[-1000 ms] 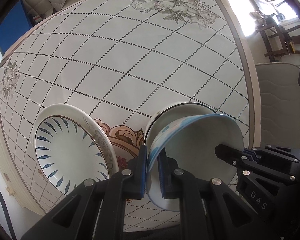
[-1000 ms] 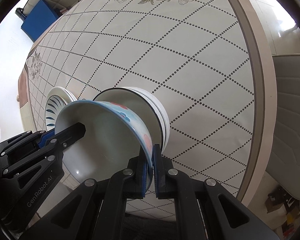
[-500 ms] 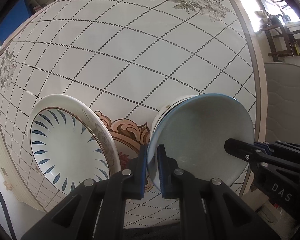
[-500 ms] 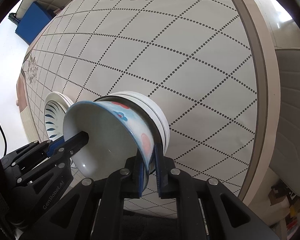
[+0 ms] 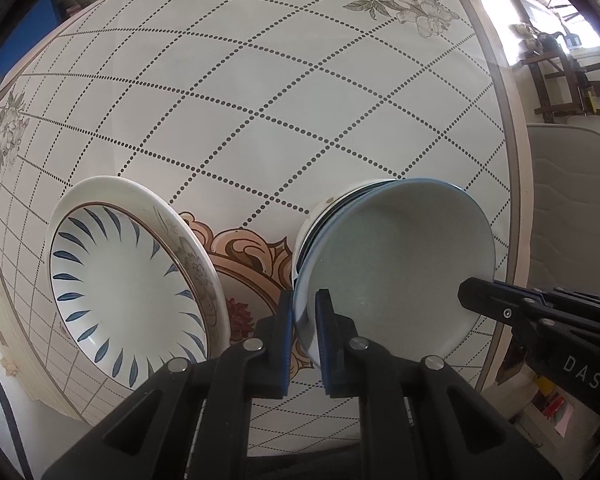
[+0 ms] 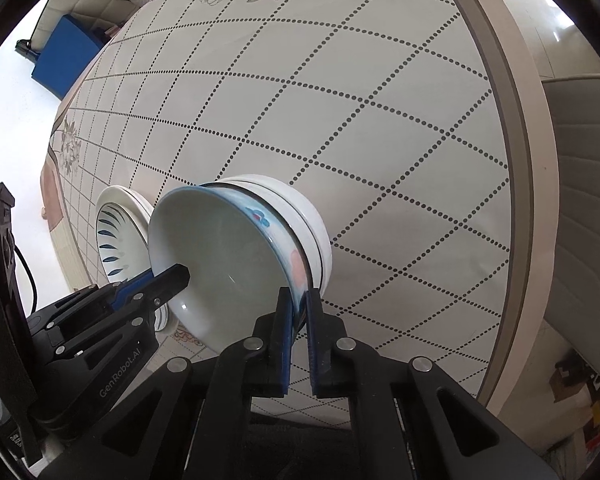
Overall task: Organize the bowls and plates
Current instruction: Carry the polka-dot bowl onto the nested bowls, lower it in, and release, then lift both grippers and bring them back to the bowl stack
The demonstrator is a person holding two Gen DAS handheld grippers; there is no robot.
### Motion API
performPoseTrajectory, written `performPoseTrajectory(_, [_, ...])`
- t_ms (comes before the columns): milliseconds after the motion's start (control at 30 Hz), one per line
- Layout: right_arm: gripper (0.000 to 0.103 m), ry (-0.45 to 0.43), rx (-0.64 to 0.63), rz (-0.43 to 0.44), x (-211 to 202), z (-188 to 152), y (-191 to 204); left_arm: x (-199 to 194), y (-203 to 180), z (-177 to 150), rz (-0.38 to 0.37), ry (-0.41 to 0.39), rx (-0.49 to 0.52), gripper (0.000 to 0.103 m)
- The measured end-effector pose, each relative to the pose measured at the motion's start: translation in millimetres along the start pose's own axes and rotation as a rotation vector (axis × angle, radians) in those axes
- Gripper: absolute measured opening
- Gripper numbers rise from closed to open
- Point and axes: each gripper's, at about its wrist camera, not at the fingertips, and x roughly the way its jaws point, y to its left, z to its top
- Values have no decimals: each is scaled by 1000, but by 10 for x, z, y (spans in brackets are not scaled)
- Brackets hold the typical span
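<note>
While both tools, left (image 5: 303, 312) and right (image 6: 299, 307), clamped opposite rims, the glazed bowl (image 6: 224, 256) looked slippery, breakable, nested in another bowl (image 6: 308, 220).

Both views are bright with daylight. In the left wrist view a window (image 5: 580, 40) at upper right blows out to white and throws glare along the surface (image 5: 260, 120) edge. Fisheye distortion bulges the surface grid, and black vignetting rings each frame. Focus is sharp, with no motion blur. Soft shadow lies under the stacked bowls (image 6: 312, 240).
</note>
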Motion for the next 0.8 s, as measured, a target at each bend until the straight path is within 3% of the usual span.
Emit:
performPoseTrajectory(300, [7,-9,-7,-13,8,-14,-13,-81,-67,-16,13,-32,-9,9])
performPoseTrajectory(533, [7,-127,-105,-90,-218,-188,133,-487,-55,-268,105,-198,-16,11])
performPoseTrajectory(600, [8,-175,-121,-103,-325,-286,124,-626,-51,-388,114,-254,-17,20])
performPoseTrajectory(700, [16,-241,-135,-134,-486,-473,105,-789,-13,-555,107,-313,-35,23])
performPoseTrajectory(733, [28,-264,-142,-153,-562,-525,83,-830,-33,-610,106,-329,-37,25])
performPoseTrajectory(767, [49,-286,-146,-167,-619,-591,79,-878,-39,-670,107,-347,-36,28])
performPoseTrajectory(800, [62,-306,-154,-174,-679,-665,88,-928,-53,-730,106,-367,-36,31])
